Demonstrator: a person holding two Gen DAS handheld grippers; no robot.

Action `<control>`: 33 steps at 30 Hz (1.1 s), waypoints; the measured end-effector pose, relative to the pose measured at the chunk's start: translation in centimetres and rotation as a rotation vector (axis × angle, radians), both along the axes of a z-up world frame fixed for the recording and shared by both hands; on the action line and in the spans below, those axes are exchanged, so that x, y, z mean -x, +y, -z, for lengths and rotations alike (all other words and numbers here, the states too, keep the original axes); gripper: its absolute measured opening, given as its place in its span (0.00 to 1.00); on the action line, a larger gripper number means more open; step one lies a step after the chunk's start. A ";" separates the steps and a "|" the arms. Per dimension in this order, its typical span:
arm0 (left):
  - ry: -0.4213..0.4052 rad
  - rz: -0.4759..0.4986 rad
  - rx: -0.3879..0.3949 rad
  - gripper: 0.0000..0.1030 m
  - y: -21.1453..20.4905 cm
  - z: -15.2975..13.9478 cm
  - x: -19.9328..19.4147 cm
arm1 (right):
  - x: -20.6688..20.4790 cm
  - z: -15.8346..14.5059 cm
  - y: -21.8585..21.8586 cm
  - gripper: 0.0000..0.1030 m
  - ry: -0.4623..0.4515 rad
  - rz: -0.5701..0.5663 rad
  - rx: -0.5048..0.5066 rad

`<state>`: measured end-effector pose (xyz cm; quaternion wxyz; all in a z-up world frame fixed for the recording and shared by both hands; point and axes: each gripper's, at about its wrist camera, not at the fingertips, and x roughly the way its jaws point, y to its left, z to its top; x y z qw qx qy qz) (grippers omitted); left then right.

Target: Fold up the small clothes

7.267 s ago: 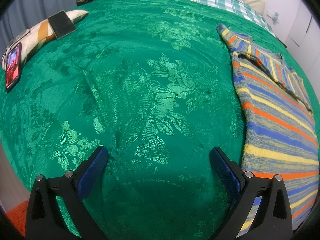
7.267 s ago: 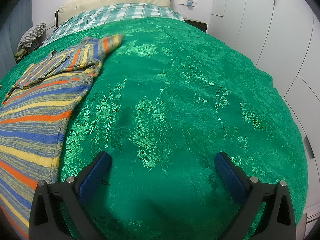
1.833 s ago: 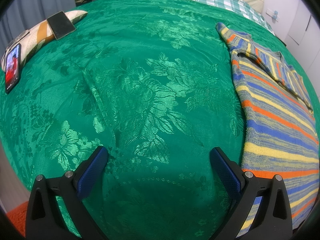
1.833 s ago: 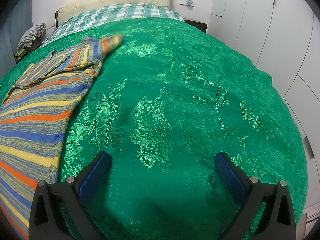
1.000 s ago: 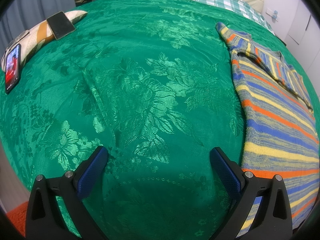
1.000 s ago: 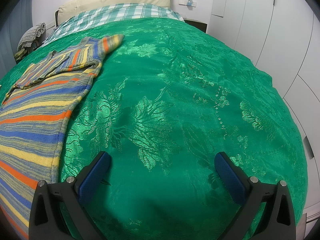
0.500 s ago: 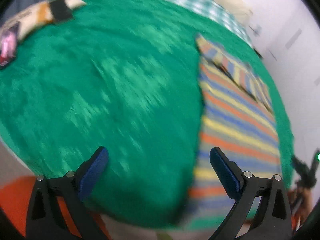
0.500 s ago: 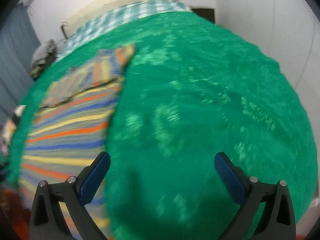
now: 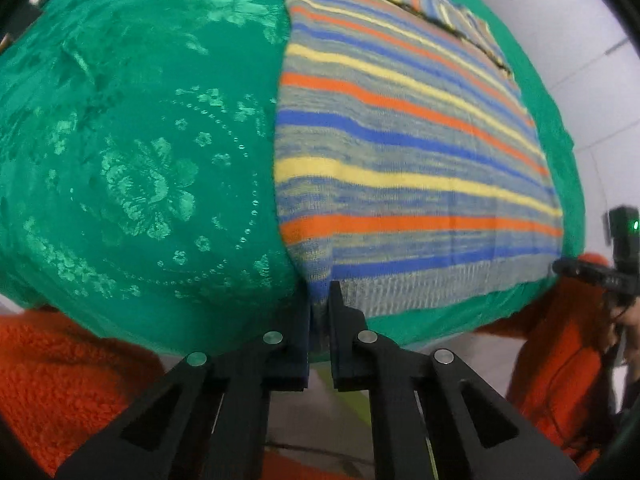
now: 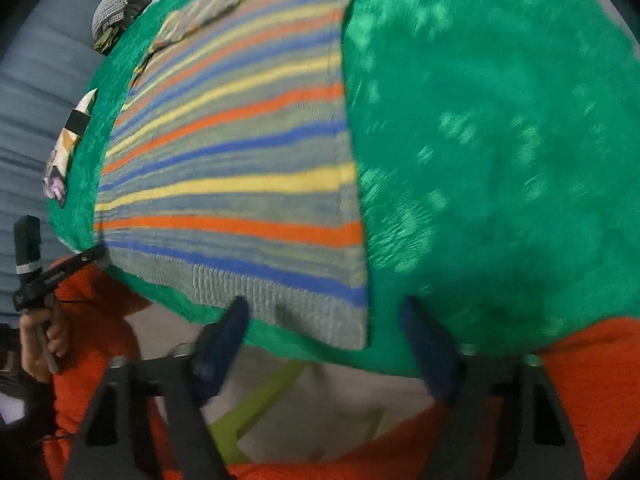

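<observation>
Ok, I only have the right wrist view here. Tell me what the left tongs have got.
Observer: The left tongs are shut on the striped sweater, right at the near left corner of its ribbed hem.
Operator: Check the gap between them.
Observer: A thin strip of striped knit shows between the two black fingers, which stand almost together.
Operator: Describe the bed on that side.
Observer: The green bedspread runs left from the sweater's edge, with a ring of dots and flowers woven into it.
</observation>
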<state>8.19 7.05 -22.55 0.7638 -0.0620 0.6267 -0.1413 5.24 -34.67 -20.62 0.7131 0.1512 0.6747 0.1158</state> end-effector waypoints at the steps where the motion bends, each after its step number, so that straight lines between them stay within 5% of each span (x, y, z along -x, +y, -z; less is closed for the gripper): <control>1: -0.006 0.008 -0.014 0.04 -0.2 -0.2 0.1 | -0.1 0.4 0.1 0.26 0.006 -0.012 0.002; 2: -0.012 0.011 -0.017 0.04 -0.1 -0.4 0.1 | -0.3 0.4 0.0 0.06 0.016 -0.016 -0.003; 7: -0.068 -0.033 0.134 0.03 1.9 -4.7 -0.4 | -0.7 -3.4 -1.2 0.06 -0.075 0.018 -0.068; 13: -0.185 -0.144 0.350 0.03 4.2 -10.2 -8.0 | -6.0 -9.0 -3.7 0.06 -0.294 0.138 -0.223; 19: -0.228 -0.221 0.336 0.03 3.5 -10.1 -21.2 | -17.5 -9.4 -5.6 0.06 -0.414 0.243 -0.251; 27: -0.169 -0.186 0.263 0.04 -0.1 -6.8 -34.5 | -31.2 -5.1 -8.1 0.06 -0.325 0.326 -0.282; 30: -0.234 -0.253 0.249 0.19 -0.3 -5.9 -39.2 | -34.5 -3.2 -10.2 0.06 -0.385 0.423 -0.349; 32: -0.264 -0.332 0.214 0.62 0.4 -5.4 -40.5 | -35.3 -2.4 -11.4 0.18 -0.441 0.521 -0.355; 33: -0.276 -0.366 0.221 0.65 1.0 -5.3 -40.6 | -35.5 -2.1 -11.9 0.28 -0.451 0.568 -0.322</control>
